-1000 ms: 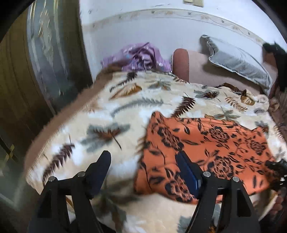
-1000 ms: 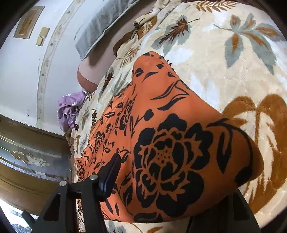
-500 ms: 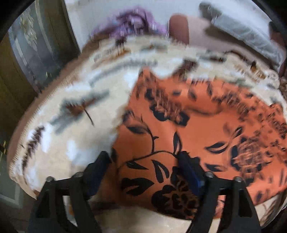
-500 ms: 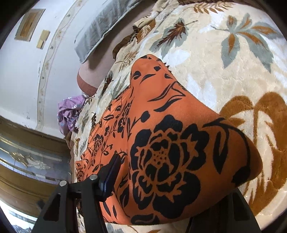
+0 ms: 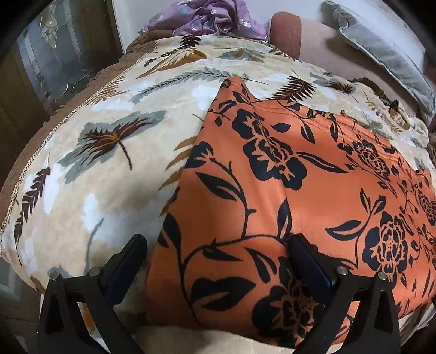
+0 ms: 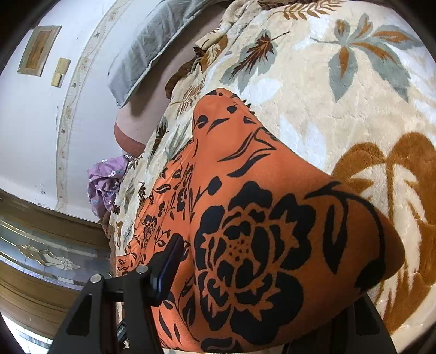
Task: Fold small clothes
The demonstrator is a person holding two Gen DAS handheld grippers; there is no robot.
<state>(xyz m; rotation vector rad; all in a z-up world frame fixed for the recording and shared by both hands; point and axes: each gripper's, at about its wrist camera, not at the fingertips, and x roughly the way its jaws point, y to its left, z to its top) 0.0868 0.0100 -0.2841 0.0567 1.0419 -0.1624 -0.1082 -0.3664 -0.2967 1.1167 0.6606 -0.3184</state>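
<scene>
An orange garment with a black flower print (image 5: 286,190) lies spread on a cream leaf-patterned blanket (image 5: 109,141). My left gripper (image 5: 215,261) is open, its fingers astride the garment's near left corner, close above the cloth. In the right wrist view the same garment (image 6: 259,231) fills the middle. My right gripper (image 6: 261,275) is open around its near right corner; the left finger (image 6: 169,261) shows, the right finger is hidden under the cloth.
A crumpled purple garment (image 5: 207,16) lies at the bed's far edge by the white wall. A grey pillow (image 5: 387,51) rests on a pink bolster (image 5: 308,35). A wooden glass-panelled cabinet (image 5: 41,68) stands left of the bed.
My left gripper has moved forward and down over the garment's near left corner. My right gripper has barely moved.
</scene>
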